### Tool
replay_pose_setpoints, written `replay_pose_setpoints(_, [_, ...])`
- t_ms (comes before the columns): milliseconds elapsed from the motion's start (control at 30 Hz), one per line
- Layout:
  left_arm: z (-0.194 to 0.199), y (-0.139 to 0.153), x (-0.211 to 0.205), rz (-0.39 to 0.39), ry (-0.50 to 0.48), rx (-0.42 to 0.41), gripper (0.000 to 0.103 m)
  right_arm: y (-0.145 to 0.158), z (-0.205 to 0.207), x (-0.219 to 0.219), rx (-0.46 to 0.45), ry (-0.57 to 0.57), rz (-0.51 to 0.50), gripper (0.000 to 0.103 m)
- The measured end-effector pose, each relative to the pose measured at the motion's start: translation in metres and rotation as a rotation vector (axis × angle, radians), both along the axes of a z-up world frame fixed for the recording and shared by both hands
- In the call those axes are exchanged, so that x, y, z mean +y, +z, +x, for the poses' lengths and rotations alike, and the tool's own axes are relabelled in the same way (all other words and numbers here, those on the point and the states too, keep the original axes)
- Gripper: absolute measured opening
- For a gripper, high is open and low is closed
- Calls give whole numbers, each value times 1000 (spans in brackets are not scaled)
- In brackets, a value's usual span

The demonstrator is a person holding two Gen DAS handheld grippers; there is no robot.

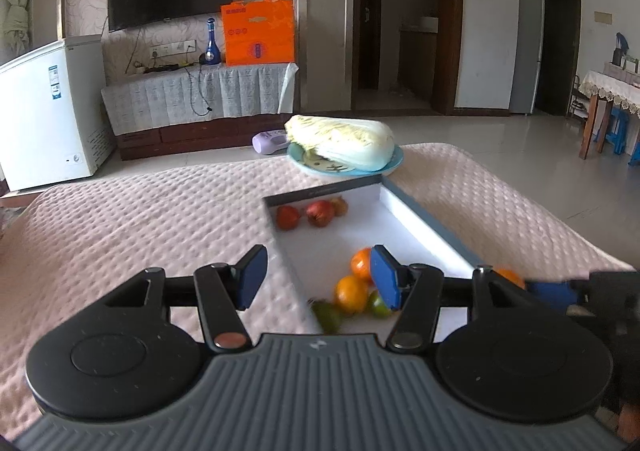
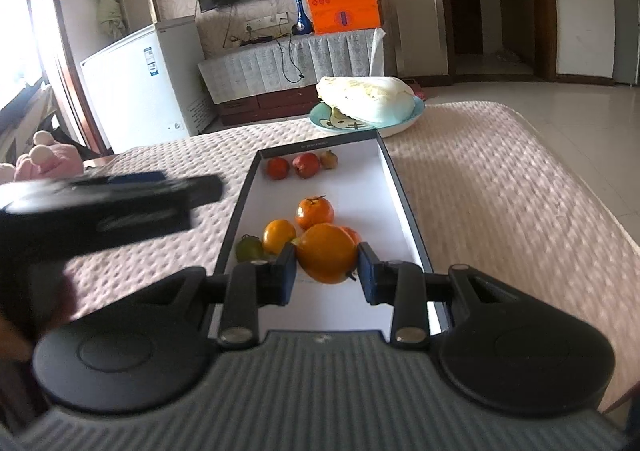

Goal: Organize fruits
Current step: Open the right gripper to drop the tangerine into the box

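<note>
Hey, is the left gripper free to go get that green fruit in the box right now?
Probably yes. The left gripper is open and empty, and the green fruit lies at the box's near left edge with nothing over it. An orange beside it leaves little room for one finger.

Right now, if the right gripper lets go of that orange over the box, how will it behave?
The orange looks round and smooth, so it will probably roll on the flat white floor of the box. It may bump the oranges behind it. It seems firm, not fragile.
</note>
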State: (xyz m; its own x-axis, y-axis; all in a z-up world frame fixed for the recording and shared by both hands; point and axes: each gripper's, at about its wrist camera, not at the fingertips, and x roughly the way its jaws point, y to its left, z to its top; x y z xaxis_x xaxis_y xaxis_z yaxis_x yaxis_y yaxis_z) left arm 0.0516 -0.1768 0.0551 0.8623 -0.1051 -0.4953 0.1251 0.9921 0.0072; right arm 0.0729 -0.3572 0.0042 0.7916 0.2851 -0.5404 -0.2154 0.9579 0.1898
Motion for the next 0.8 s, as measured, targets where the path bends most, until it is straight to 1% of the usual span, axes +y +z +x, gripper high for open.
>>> replay_pose_setpoints(200, [-37,-9,35,-6,20,27,63,-4,3,10,15,19,-20,36])
replay_pose_setpoints(333, [-51,-17,49,-22,40,46,63,-5,4,23,14,48,-44,36])
replay_pose_setpoints(400, [-54,-21,52,-29,49,54,63,-7,5,27,19,50,-49,36])
replay_pose_setpoints(500, [-57,-26,53,-19,60,46,63,-8,9,31,27,32,-51,36])
replay_pose_setpoints(633, [-55,-26,61,-62,97,47,63,-13,16,32,51,-6,-50,36])
replay_pose_setpoints(800, [-48,-30,64,-70,130,68,64,-19,23,43,58,-49,-87,37])
